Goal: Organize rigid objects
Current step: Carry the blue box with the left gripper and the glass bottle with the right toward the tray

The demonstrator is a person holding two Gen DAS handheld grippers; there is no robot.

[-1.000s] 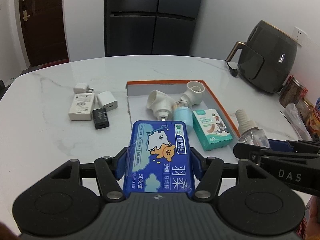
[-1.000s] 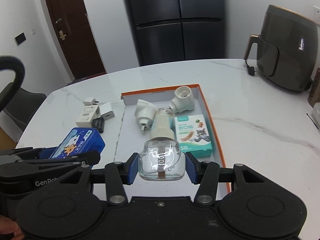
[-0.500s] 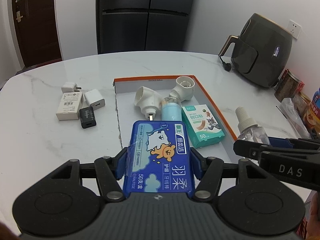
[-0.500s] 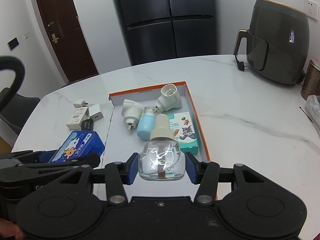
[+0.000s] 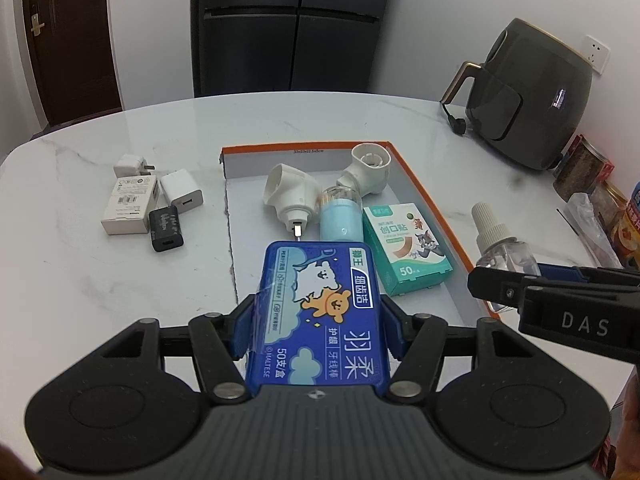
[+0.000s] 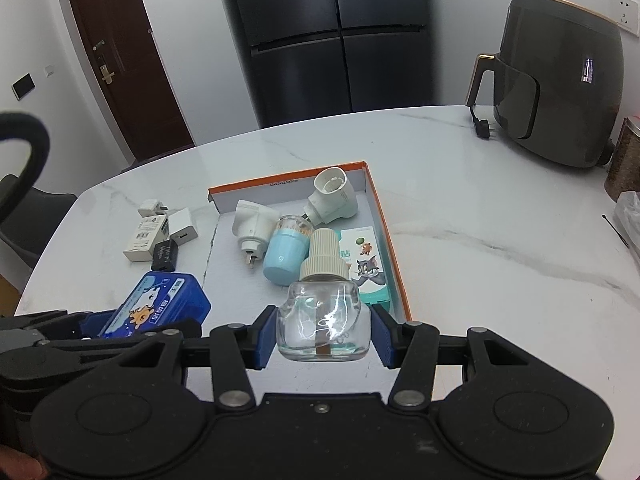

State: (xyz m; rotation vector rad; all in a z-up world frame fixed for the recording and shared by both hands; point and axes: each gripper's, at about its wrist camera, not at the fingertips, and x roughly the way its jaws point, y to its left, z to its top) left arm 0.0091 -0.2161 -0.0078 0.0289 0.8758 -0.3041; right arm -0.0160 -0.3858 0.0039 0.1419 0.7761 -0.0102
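My left gripper (image 5: 316, 328) is shut on a blue floss-pick box (image 5: 320, 312), held above the near end of the orange-rimmed tray (image 5: 432, 208). My right gripper (image 6: 322, 336) is shut on a clear glass bottle (image 6: 322, 320) with a cream ribbed cap, held over the tray's near right part (image 6: 384, 232). The bottle also shows in the left wrist view (image 5: 500, 248), and the blue box in the right wrist view (image 6: 156, 304). In the tray lie two white plug-in units (image 5: 292, 192), a light blue jar (image 5: 340, 220) and a teal bandage box (image 5: 406, 248).
Left of the tray lie several white chargers (image 5: 128, 204) and a black adapter (image 5: 166, 228). A dark air fryer (image 5: 528, 96) stands at the back right, with jars and a bag (image 5: 592, 184) along the right edge. A dark fridge (image 6: 332, 36) stands behind the marble table (image 6: 480, 248).
Both grippers have drawn back and risen a little from the tray, each keeping its object. The things in the tray have not moved.
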